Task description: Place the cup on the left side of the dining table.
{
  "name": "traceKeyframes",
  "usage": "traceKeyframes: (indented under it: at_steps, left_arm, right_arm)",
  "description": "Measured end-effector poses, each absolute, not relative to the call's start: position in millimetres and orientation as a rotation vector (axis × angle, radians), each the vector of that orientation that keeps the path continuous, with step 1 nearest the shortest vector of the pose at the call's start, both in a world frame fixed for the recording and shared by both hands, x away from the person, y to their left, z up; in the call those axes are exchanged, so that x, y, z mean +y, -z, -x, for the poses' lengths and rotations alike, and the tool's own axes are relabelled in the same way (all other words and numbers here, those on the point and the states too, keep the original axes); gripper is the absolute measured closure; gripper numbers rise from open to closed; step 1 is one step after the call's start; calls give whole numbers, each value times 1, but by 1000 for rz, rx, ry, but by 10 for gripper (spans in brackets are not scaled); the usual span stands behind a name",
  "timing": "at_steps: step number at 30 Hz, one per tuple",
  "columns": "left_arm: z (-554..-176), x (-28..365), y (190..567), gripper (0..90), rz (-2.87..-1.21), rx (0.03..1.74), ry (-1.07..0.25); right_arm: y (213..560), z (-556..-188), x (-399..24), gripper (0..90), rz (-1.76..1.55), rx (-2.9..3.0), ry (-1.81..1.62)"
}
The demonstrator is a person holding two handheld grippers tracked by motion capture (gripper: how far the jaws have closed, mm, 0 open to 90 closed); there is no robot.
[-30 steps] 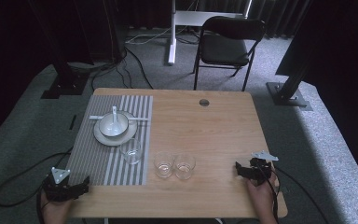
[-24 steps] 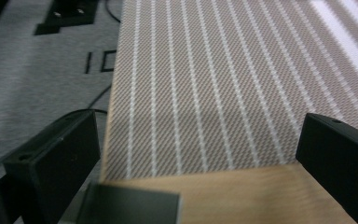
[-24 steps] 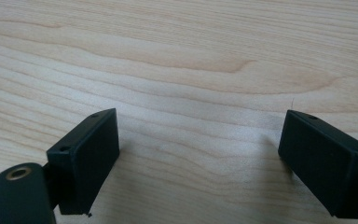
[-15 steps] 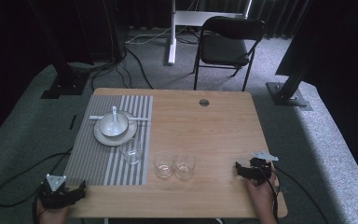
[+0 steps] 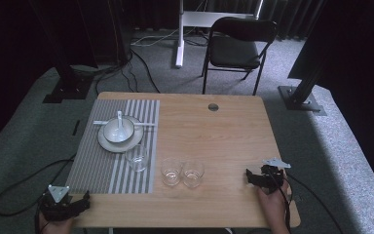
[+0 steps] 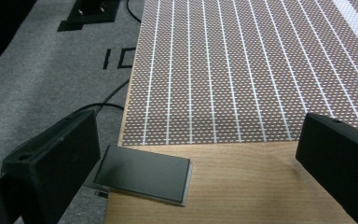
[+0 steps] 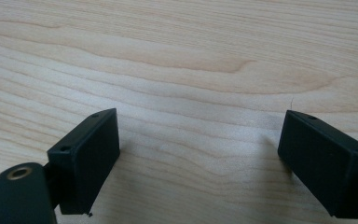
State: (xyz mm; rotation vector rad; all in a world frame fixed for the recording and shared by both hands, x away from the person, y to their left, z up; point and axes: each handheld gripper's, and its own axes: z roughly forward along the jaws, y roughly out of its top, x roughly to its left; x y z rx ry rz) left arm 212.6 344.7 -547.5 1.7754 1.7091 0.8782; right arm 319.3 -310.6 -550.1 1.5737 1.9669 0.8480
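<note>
Both grippers are released and grasp nothing. Held at the near left corner of the table, the left gripper [image 5: 80, 206] has its jaws spread wide over the wood, as its own view shows [image 6: 200, 154]. On the near right part of the table, the right gripper [image 5: 250, 177] has its jaws wide apart too, with bare wood between them in its own view [image 7: 200, 154].

Largest is the wooden table [image 5: 219, 131], standing on grey carpet. A black folding chair [image 5: 238, 46] stands beyond its far edge. On the left part of the table lies a striped mat [image 5: 102, 165], reaching from the far edge nearly to the near edge; in the left gripper view the mat [image 6: 242, 70] ends just ahead of the jaws. On the far half of the mat sits a plate [image 5: 108, 143] with a white bowl [image 5: 118, 130] on it, and a white spoon [image 5: 120, 119] stands in the bowl.

Three clear glasses stand near the middle of the table's near half. One glass [image 5: 136, 157] is on the mat's right edge, just beside the plate. The other two [image 5: 171, 171] [image 5: 193, 174] stand on bare wood, side by side and almost touching, between the two grippers and well apart from each.

A small dark flat card [image 6: 142, 173] lies at the table's left edge, near the left gripper.
</note>
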Motion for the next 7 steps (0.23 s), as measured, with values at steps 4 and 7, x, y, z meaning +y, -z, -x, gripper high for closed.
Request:
traceKeyframes:
  at_steps: [4, 7]
  left_arm:
    - [-213, 344, 547, 2, -1780, 1709, -870]
    - [-214, 343, 548, 1, -1789, 1712, -871]
  right_arm:
    - [550, -319, -311, 121, -1573, 1967, -848]
    - [550, -320, -311, 121, -1573, 1967, -848]
